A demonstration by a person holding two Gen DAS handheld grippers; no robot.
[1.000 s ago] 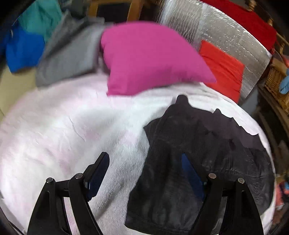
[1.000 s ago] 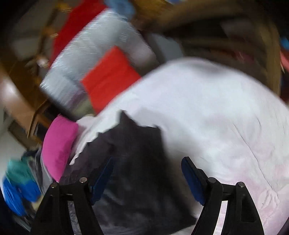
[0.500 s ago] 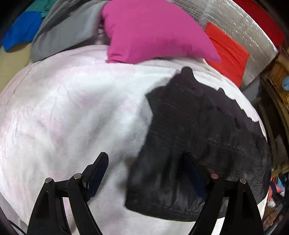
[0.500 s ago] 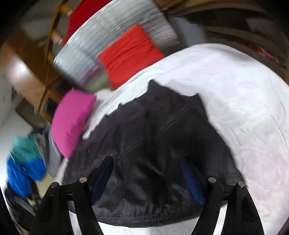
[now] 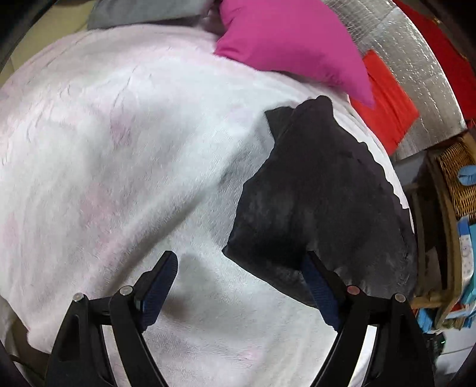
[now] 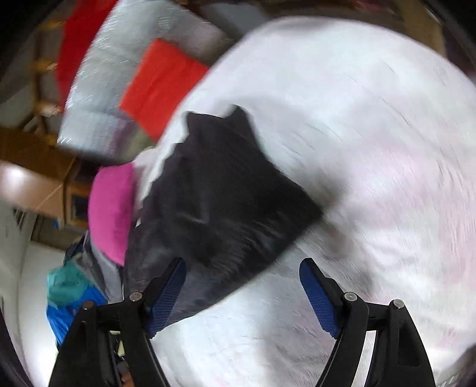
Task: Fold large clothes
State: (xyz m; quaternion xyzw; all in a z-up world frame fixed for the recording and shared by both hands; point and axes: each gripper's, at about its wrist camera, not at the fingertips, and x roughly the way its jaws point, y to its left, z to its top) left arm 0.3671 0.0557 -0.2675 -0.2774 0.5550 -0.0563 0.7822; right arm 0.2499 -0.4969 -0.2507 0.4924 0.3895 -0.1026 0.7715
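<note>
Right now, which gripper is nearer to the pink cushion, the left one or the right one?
Left, as far as the views show. The left gripper hovers over the white blanket, facing the pink cushion. From the right gripper, the cushion lies beyond the dark garment.

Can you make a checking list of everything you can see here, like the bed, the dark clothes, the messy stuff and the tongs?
Surface: fluffy white-and-pale-pink blanket spread over a bed.
Job's things: dark charcoal folded garment lying flat on the blanket's right side; neither tongs touch it.
Clutter: magenta square pillow at the head end, flat red cushion beside it against a silver quilted foil panel, grey cloth behind the pillow, teal and blue clothes pile.
Grippers: left tongs open, empty, above the blanket; right tongs open, empty; that view is blurred.
Cables: nothing seen.
Surroundings: woven wicker basket on the right, wooden furniture behind.
</note>
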